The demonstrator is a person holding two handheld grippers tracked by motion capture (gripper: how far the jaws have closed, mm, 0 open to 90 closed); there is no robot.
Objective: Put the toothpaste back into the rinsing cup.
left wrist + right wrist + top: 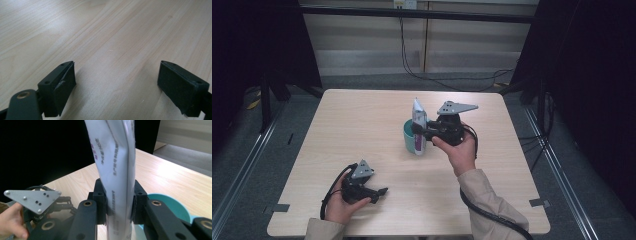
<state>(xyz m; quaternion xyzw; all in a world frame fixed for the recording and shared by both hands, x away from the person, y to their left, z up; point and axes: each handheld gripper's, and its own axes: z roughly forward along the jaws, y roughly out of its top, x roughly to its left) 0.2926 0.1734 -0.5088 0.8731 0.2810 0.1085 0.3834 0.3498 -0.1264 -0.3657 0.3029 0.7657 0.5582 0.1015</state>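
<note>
A white tube (419, 126) with purple print stands upright beside a teal cup (408, 135) near the table's middle. My right gripper (422, 130) is shut on the tube's middle. In the right gripper view the tube (117, 170) rises between the two black fingers (100, 200), with the cup's rim (172, 205) just behind on the right. My left gripper (381, 192) rests low near the table's front left, held in a hand. Its jaws (117, 87) stand wide open over bare wood with nothing between them.
The light wooden table (362, 115) has bare surface all around the cup. Black cables (492, 212) trail from both grippers toward the front edge. Dark frame posts and floor cables lie beyond the far edge.
</note>
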